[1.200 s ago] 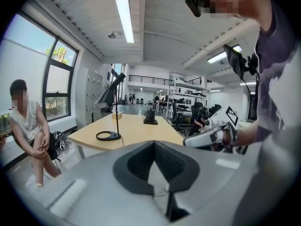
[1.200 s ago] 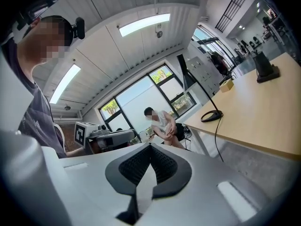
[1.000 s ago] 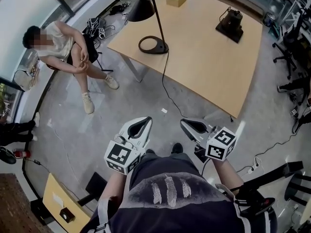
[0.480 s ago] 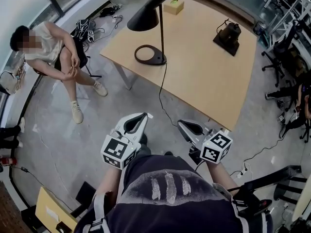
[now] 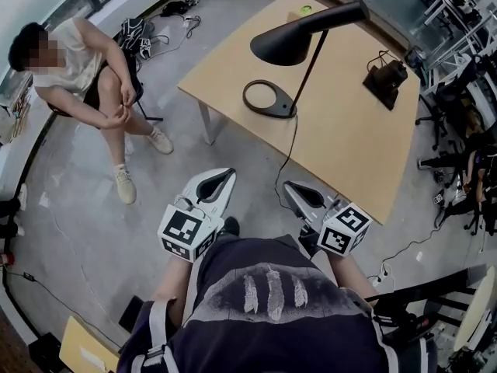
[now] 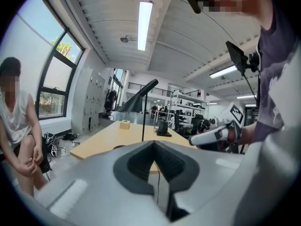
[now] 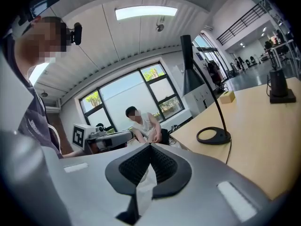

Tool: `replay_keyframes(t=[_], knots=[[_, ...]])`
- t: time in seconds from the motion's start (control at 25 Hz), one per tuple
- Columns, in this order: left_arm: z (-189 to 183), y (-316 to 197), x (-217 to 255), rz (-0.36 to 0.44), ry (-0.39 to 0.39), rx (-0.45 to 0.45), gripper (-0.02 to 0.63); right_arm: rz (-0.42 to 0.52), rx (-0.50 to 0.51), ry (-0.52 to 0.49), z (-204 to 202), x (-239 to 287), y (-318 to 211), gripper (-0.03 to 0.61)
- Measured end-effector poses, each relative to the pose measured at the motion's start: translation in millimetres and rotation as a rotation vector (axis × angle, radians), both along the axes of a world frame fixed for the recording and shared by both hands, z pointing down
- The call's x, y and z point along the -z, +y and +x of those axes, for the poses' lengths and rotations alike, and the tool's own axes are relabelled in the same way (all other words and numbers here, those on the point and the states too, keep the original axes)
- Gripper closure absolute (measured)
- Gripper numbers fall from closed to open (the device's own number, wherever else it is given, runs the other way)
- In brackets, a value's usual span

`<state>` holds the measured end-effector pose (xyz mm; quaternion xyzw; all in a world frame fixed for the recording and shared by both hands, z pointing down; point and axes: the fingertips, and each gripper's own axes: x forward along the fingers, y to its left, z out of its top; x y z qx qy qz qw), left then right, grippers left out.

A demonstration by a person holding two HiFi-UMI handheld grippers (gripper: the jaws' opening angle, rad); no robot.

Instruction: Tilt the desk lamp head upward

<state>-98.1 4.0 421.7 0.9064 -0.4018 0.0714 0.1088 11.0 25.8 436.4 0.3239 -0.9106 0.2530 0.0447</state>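
Observation:
A black desk lamp stands on the wooden table (image 5: 349, 146). Its ring-shaped base (image 5: 269, 99) sits near the table's left edge, a thin stem rises from it, and the cone-shaped head (image 5: 299, 39) points down and to the left. The same lamp head (image 6: 136, 100) shows far off in the left gripper view, and the base (image 7: 214, 136) shows in the right gripper view. My left gripper (image 5: 221, 179) and right gripper (image 5: 297, 190) are both shut and hold nothing. I carry them close to my body, above the floor, well short of the table.
A person (image 5: 85, 76) sits on a chair left of the table. A black device (image 5: 390, 79) stands on the table's far right, and a small tan box (image 6: 124, 124) lies further back. The lamp's cord (image 5: 284, 179) hangs down to the floor. Office chairs crowd the right side.
The table and lamp have shifted right and nearer in the head view as I walk and turn. The lamp head is now fully in sight. Both grippers stay shut at my waist.

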Motion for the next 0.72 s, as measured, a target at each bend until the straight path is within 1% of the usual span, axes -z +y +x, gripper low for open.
replay_keyframes(t=[0.12, 0.28, 0.4, 0.52, 0.72], knots=[[-17.0, -13.4, -1.5, 0.000, 0.014, 0.001, 0.611, -0.001, 0.007, 0.018, -18.2, 3.0, -10.7, 0.580], [-29.7, -27.2, -0.7, 0.001, 0.051, 0.013, 0.612, -0.019, 0.008, 0.052, -28.1, 0.5, -23.8, 0.580], [-36.1, -35.2, -5.5, -0.015, 0.061, 0.019, 0.612, -0.025, 0.007, 0.066, -31.7, 0.4, -37.3, 0.580], [-37.4, -42.2, -10.3, -0.031, 0.059, 0.028, 0.612, -0.029, 0.002, 0.073, -28.2, -1.4, -52.0, 0.580], [-40.8, -56.0, -9.4, -0.036, 0.035, 0.055, 0.611, -0.028, -0.016, 0.056, -20.7, -10.2, -80.8, 0.580]])
